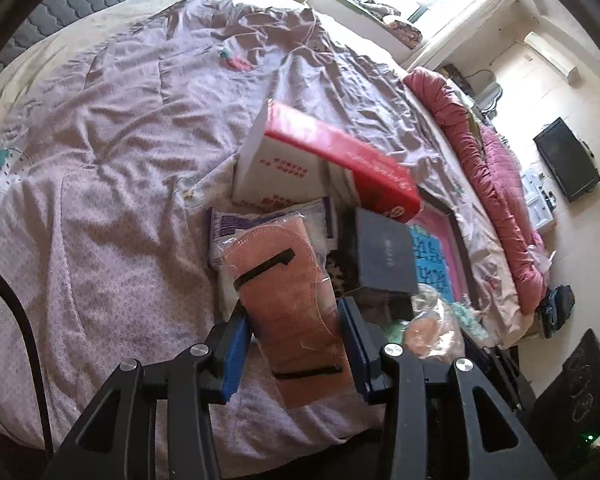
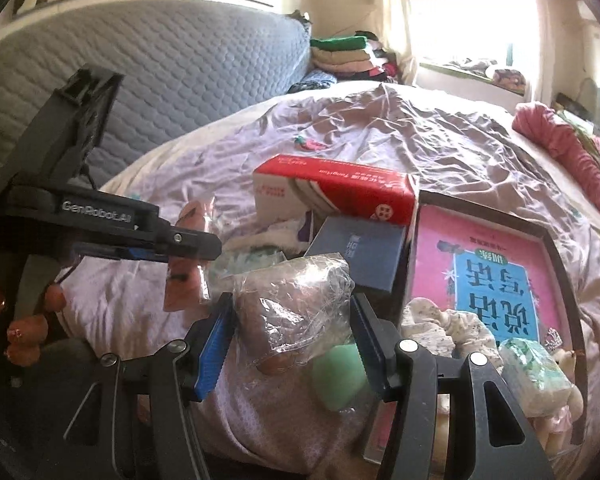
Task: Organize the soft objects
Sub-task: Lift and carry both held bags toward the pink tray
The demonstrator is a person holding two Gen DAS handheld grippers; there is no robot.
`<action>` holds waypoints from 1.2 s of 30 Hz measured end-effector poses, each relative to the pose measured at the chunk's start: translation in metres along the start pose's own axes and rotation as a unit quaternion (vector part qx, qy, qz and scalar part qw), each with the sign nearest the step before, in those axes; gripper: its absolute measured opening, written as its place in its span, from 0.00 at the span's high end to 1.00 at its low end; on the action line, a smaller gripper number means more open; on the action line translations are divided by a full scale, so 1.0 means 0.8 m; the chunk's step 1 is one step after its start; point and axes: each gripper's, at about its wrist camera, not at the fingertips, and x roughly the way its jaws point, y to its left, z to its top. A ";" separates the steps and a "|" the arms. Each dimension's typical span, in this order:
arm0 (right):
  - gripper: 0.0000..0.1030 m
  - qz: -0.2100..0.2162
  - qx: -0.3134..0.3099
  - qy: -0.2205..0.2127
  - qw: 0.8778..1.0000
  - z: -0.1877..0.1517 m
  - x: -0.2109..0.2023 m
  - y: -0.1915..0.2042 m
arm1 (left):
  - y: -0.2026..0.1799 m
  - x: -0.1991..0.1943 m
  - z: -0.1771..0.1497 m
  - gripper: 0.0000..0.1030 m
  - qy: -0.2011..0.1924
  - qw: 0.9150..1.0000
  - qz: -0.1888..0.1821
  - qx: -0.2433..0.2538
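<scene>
Left wrist view: the left gripper is clamped on a pink mask pack, held above the quilt. In the right wrist view the right gripper pinches a clear bag, apparently holding a brown soft item. Both seem mid-lift, beside the tissue box and tray. Next, each piece probably needs carrying to a sorted spot and releasing gently.

Wrinkled matt cloth quilt covers the bed. The salmon mask looks like soft fabric in clear film. Crinkly glossy plastic bag. Red box is smooth card. Headboard is quilted grey fabric.
</scene>
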 end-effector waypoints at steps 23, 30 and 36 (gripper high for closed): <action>0.42 -0.026 0.048 -0.059 0.997 0.006 -0.063 -0.039 | -0.063 -0.031 -0.009 0.58 -0.022 0.998 0.006 0.061; 0.42 -0.025 0.051 -0.069 0.996 0.007 -0.075 -0.042 | -0.094 -0.039 -0.016 0.58 -0.029 0.996 0.008 0.089; 0.42 -0.026 0.059 -0.078 0.995 0.007 -0.088 -0.047 | -0.115 -0.043 -0.020 0.58 -0.032 0.993 0.011 0.109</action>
